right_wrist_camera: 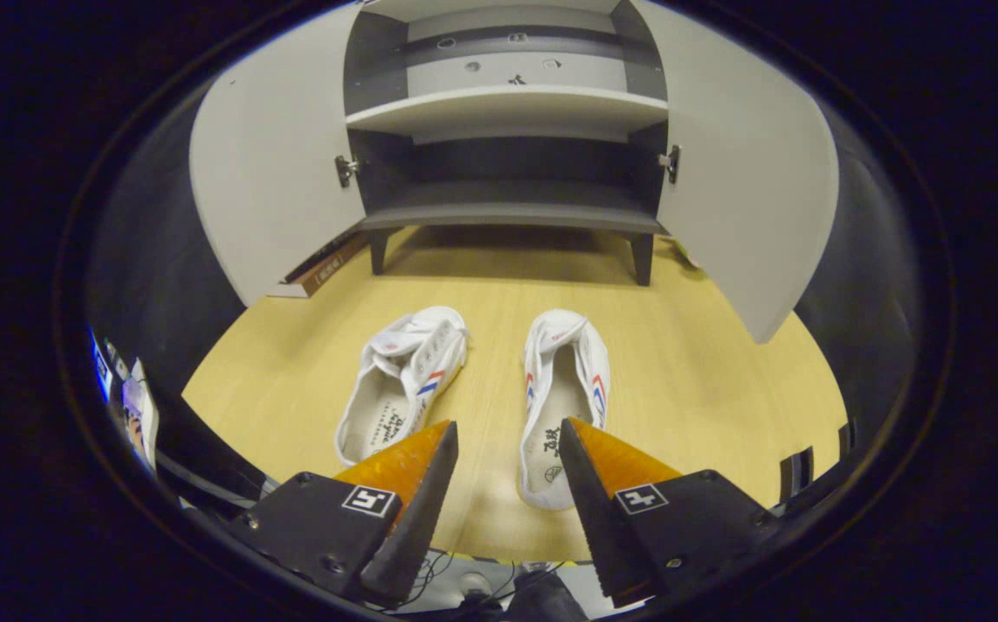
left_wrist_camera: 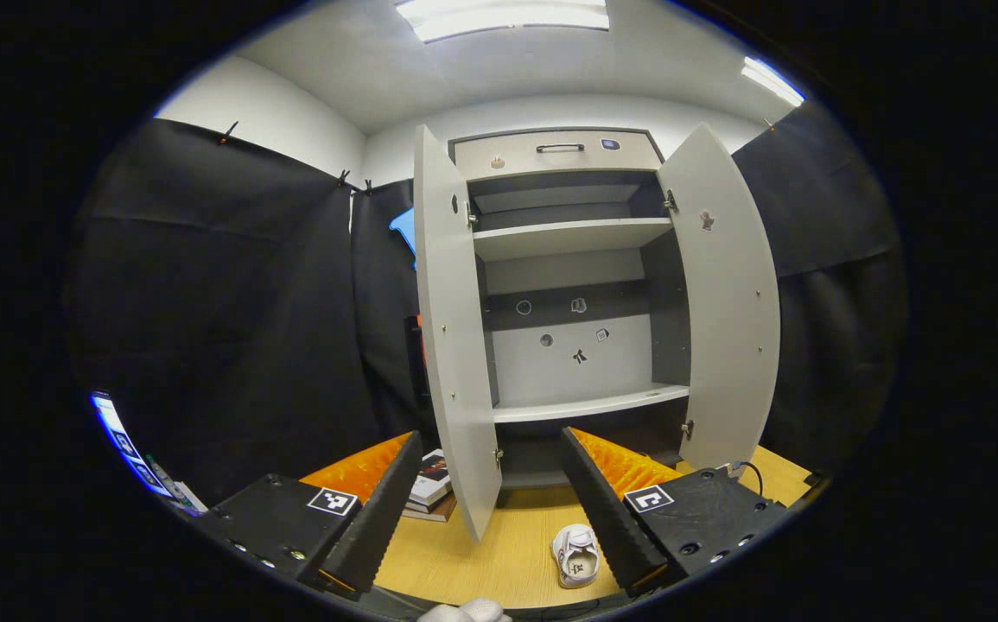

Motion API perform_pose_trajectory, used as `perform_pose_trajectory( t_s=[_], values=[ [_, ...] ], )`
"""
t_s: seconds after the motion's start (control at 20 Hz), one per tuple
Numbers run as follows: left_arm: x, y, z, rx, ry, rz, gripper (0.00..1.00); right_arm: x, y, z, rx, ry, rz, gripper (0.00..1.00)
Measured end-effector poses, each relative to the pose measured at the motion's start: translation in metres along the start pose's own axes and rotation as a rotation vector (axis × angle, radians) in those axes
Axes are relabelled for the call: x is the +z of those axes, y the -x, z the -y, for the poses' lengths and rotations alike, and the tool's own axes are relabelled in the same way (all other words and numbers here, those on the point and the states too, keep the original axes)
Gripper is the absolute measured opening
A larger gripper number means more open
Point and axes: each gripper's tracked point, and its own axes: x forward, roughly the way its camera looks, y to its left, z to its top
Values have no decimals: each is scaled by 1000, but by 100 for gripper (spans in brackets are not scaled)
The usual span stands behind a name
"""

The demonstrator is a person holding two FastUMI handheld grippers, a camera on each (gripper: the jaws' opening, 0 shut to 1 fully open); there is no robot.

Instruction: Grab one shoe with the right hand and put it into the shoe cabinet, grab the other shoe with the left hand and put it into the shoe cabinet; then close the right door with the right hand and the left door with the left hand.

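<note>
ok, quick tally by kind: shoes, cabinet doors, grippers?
Shoes: 2, left shoe and right shoe
Open cabinet doors: 2, left door and right door
Grippers: 2, left gripper and right gripper
Total: 6

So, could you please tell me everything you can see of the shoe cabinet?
The shoe cabinet is pale grey outside and darker grey within. It stands upright on short legs on the wooden floor. Both doors are swung wide open, showing bare shelves. A drawer with a dark handle tops it. Books lie beside its left door.
</note>
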Motion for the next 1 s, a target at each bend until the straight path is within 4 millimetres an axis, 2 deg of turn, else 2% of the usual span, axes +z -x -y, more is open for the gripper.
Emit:
perform_pose_trajectory(
  t_s=[0.1, 0.4, 0.45, 0.5, 0.7, 0.85, 0.9, 0.95, 1.0],
  values=[
    [-1, -5, -4, 21, -7, -6, 96, 3, -22, 5, -9, 0, -18, 78],
    [-12, -27, -11, 74, -14, -25, 96, 21, -62, 9, 0, -53, -46, 71],
    [-14, -31, -11, 75, -13, -32, 96, 23, -68, 9, 5, -60, -49, 56],
    [-16, -34, -10, 81, -16, -36, 96, 26, -75, 8, 11, -59, -50, 62],
    [-22, -47, -7, 90, -15, -55, 96, 34, -92, 10, 4, -62, -38, 58],
    [-22, -53, -3, 87, -19, -60, 96, 33, -96, 17, -13, -81, -27, 30],
    [-22, -55, -2, 89, -19, -61, 96, 32, -100, 14, 6, -80, -29, 23],
    [-22, -56, -1, 89, -17, -60, 96, 31, -97, 14, 16, -71, -32, 10],
    [-23, -57, -2, 89, -14, -60, 96, 33, -96, 15, 18, -68, -32, 12]
  ],
)
